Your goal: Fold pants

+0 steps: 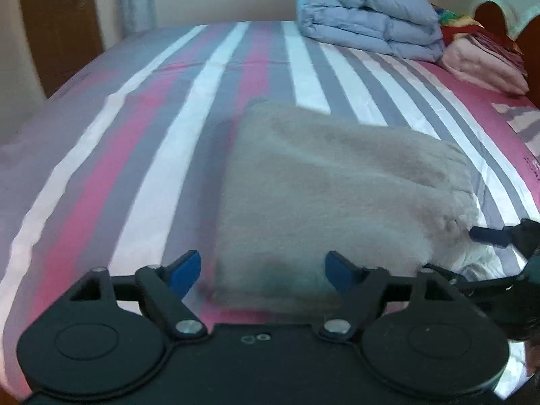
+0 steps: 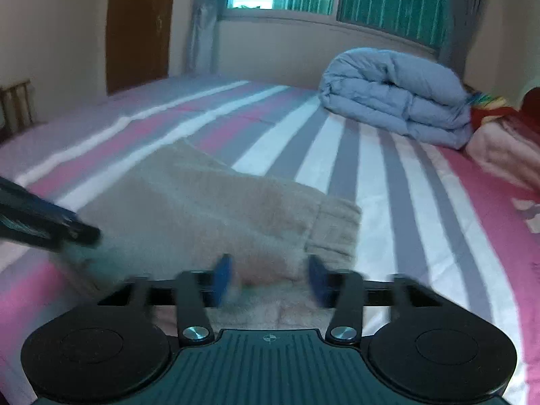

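Pants [image 1: 337, 185] lie folded near bed [image 1: 135, 168] front edge; L gripper [image 1: 263, 270] & R gripper [image 2: 270, 278] fingers spread, empty; fold approx. done.

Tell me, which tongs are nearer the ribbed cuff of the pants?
Right. The right tongs hang open just before the cuff; the left tongs sit at the folded pants' opposite side.
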A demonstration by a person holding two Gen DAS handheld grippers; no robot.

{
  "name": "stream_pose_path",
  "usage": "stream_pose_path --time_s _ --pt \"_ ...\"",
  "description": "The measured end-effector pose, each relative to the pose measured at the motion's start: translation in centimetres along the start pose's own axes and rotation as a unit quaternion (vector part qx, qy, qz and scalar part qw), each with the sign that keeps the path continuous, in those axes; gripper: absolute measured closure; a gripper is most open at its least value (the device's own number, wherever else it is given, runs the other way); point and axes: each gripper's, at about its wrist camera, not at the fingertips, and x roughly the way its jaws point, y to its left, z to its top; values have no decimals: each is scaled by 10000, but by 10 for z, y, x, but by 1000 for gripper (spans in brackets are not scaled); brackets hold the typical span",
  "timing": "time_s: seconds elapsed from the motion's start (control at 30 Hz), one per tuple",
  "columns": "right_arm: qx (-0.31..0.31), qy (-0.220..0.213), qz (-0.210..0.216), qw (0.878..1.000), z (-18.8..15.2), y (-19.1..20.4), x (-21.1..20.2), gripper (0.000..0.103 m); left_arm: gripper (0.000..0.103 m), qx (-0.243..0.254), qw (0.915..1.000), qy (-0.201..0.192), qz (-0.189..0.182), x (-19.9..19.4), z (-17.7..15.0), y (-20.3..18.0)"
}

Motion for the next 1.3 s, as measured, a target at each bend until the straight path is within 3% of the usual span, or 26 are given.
stream_pose_path --time_s 0.03,0.07,0.2,0.23,0.27,0.43,0.67,0.83,1.07,1.3 --pt "-197 370 14 9991 -7 5 9 27 35 -54 10000 29 -72 -10 -3 3" --pt "-300 267 -109 9991 -7 8 1 27 33 -150 9998 16 -116 -23 -6 7" --pt "636 -580 151 9962 7 -1 -74 25 13 -402 9987 -328 21 -81 -22 16" --pt "892 -808 190 9925 7 -4 -98 15 7 -413 9983 -417 64 -95 -26 16" --pt "1071 -1016 205 9888 7 -4 -120 1 6 -408 9979 -494 103 -108 -31 15" --pt "1723 -1777 425 9679 -11 0 -214 0 6 -134 9966 -756 284 -162 -54 -5" --pt "2324 -1689 -93 9578 -48 15 -282 0 6 144 9934 -1063 396 -209 -98 -29" --pt "2399 -1843 -1 9532 -81 28 -320 0 6 579 9879 -1361 465 -245 -133 -42" --pt "2341 -2246 -227 9457 -118 54 -364 0 6 381 9841 -1706 300 -284 -173 -40" --pt "1846 -2344 -416 9535 -114 78 -372 0 6 137 9837 -1783 203 -284 -174 -26"
